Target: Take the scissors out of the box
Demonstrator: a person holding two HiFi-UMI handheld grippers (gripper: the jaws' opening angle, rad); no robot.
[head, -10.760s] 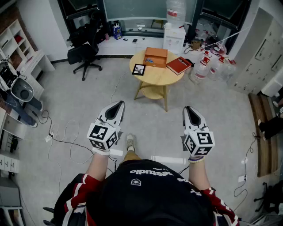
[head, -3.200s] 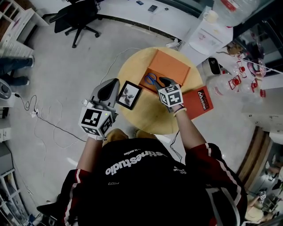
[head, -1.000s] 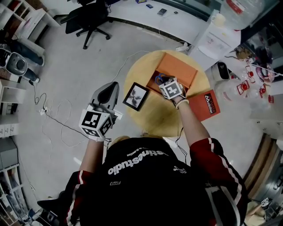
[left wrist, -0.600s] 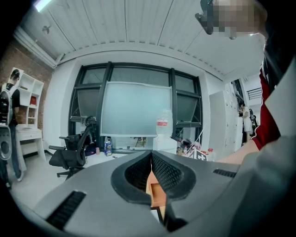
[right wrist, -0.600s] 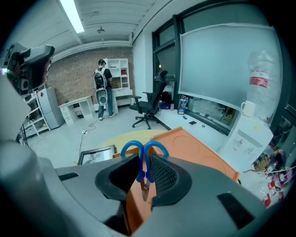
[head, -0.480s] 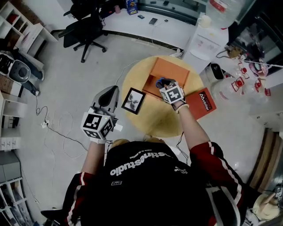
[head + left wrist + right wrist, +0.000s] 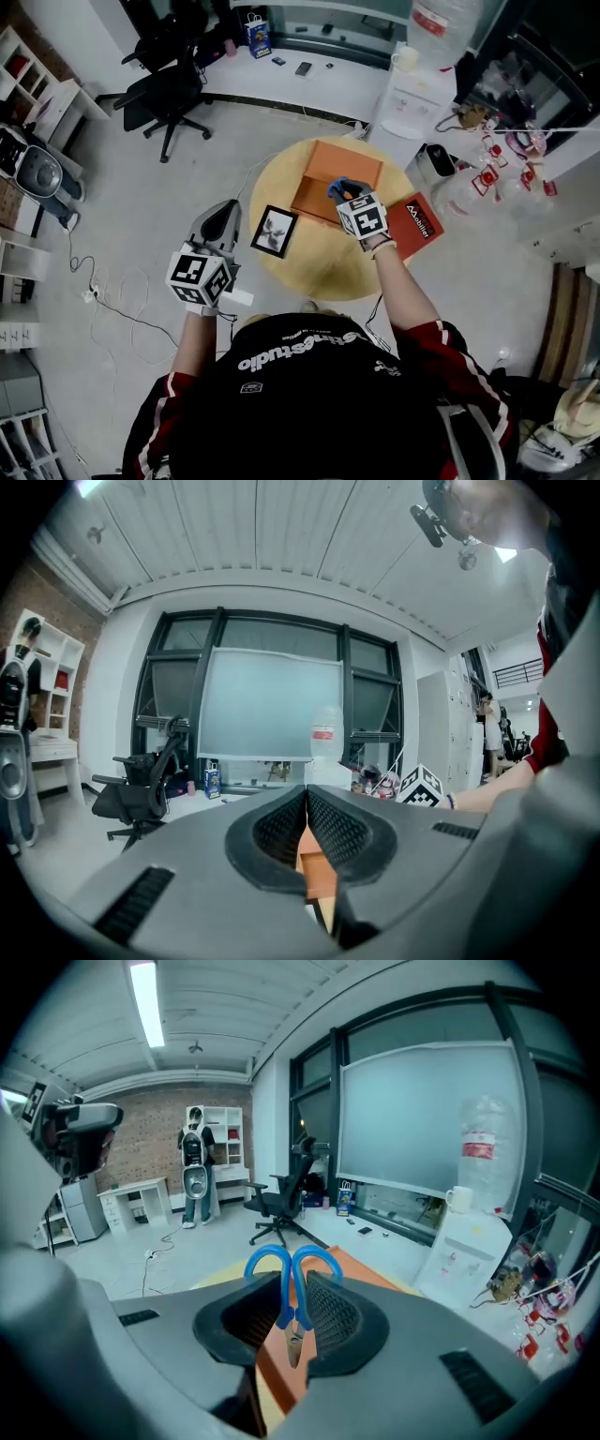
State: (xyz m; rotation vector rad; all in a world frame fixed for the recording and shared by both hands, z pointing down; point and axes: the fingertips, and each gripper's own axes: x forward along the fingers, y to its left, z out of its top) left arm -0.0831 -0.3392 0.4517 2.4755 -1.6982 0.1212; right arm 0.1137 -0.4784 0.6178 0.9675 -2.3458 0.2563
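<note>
1. Grey office floor (image 7: 112,187) fills most of my feed, with loose cables trailing over it to the left of the round wooden table (image 7: 319,267).
2. That table stands just ahead of the person, and I place everything else against it.
3. 1 black office chair (image 7: 167,89) stands well off the table's far-left side.
4. 1 white water dispenser (image 7: 405,94) stands just past the table's far-right edge.
5. An orange box (image 7: 323,173) lies on the table's far half.
6. 1 red book (image 7: 419,218) lies at the table's right edge, just beside the box.
7. 1 black-framed picture (image 7: 274,232) lies flat on the table's left side.
8. My left gripper (image 7: 223,208) hovers off the table's left edge, over the floor. In the left gripper view (image 7: 307,799) its 2 jaws are pressed together at the tips with nothing between them.
9. My right gripper (image 7: 341,190) hangs over the table's far half, above the box's near-right part. In the right gripper view (image 7: 292,1288) it is clenched on the scissors (image 7: 284,1297).
10. Those scissors (image 7: 336,187) are held in the jaws over the table's far half rather than lying in the box. Their 2 blue handle loops stick out past the jaw tips, and the metal part runs back between the jaws.
</note>
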